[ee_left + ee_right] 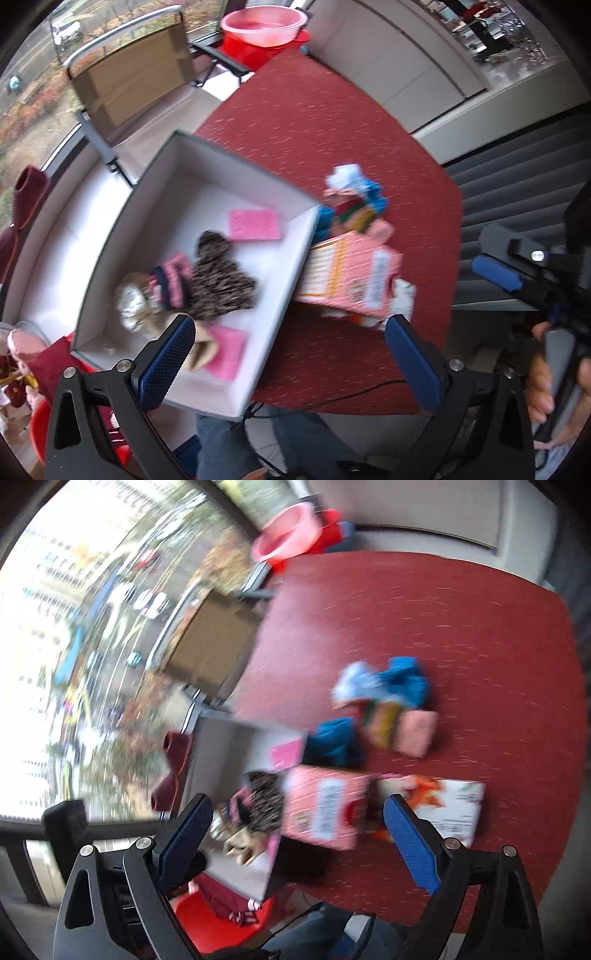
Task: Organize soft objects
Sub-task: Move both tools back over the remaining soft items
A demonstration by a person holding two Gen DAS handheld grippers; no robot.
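Both tongs, left (291,354) and right (299,834), gape wide and empty; loose soft pile (384,709) lies ahead of right tongs, which is nearer, beside box (122,221).

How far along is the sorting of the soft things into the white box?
Partly done. The white box already holds a speckled knit piece, a striped pink item and two pink cloths. Nothing is in hand: the left claw and right claw are both open and empty. Still left on the red table is a pile of blue, white and pink soft items, beside two cartons.
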